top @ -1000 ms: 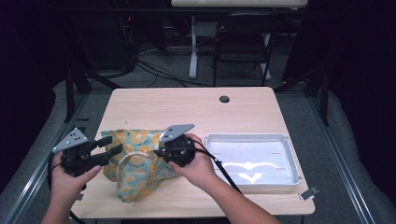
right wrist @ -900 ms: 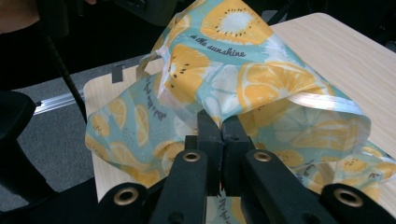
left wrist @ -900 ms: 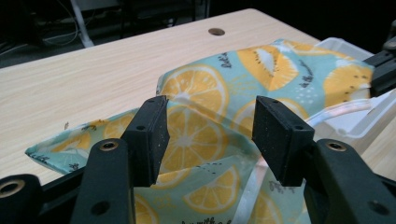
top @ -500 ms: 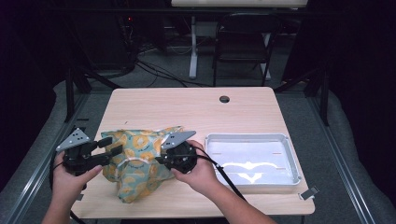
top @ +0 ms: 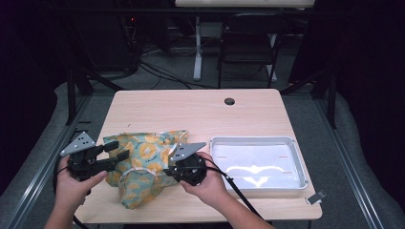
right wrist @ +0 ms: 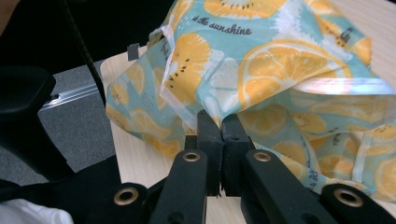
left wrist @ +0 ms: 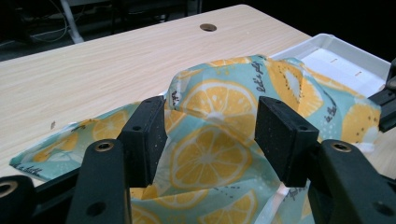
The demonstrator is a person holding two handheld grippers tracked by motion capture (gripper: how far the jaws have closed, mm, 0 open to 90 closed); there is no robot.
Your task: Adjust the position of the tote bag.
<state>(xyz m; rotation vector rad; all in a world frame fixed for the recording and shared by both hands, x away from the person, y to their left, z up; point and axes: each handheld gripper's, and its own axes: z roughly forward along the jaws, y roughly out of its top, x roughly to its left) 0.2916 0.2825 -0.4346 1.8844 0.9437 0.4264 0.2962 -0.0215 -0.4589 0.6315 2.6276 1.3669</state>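
Two grippers on lemon-print cloth (top: pixel 143 164): right gripper (right wrist: pixel 220 135) pinched on an edge, left gripper (left wrist: pixel 210 140) open around a fold; cloth bunched, tray (top: pixel 296 148) unused.

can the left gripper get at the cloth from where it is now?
Probably yes. The left gripper has its jaws open right at the cloth, fabric bulging between them with nothing in the way. The right gripper already pinches the other side.

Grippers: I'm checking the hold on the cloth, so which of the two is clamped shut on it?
The right gripper, jaws pinched on the cloth; the left gripper stands open.
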